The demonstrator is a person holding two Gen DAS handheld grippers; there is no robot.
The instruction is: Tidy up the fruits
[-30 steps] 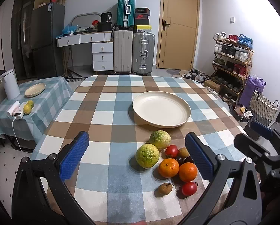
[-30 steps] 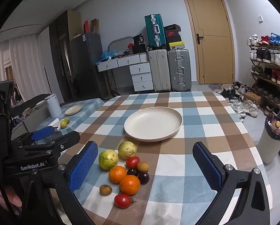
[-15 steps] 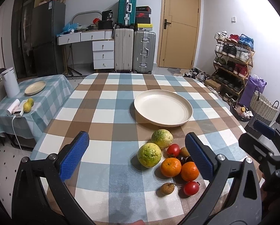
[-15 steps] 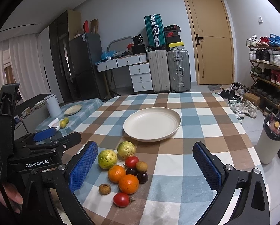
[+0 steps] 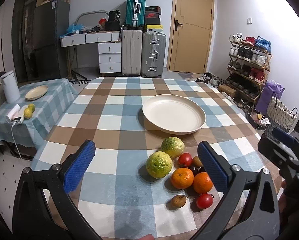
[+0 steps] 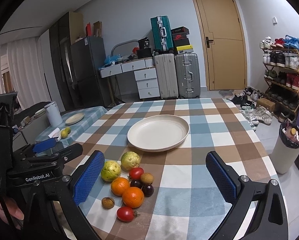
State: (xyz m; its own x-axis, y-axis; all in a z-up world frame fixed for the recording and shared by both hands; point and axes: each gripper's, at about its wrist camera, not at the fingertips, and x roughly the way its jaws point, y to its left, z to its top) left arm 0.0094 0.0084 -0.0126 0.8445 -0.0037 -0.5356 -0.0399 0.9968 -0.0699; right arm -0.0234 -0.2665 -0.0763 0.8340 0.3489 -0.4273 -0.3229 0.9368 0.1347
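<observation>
A cream plate [image 5: 173, 114] [image 6: 158, 133] sits empty mid-table. Near the front edge lies a fruit cluster: two green-yellow guavas [image 5: 159, 164] [image 6: 110, 170], two oranges [image 5: 182, 178] [image 6: 133, 197], tomatoes [image 5: 204, 201] [image 6: 125, 214], dark plums [image 6: 147, 189] and small brown fruits [image 5: 178, 201]. My left gripper [image 5: 147, 169] is open above the near table, the cluster between its pads towards the right pad. My right gripper [image 6: 155, 177] is open and empty, the cluster by its left pad. Each gripper also shows in the other's view.
The checked tablecloth [image 5: 117, 120] covers the table. A low side table [image 5: 29, 108] at the left holds a small plate, a white jug and two lemons. A bin [image 6: 289, 152] and shoe rack [image 6: 283, 80] stand at the right; suitcases [image 6: 175, 76] at the back.
Both grippers have drifted slightly; the fruit and plate sit a little further right in the left wrist view. Nothing was taken hold of.
</observation>
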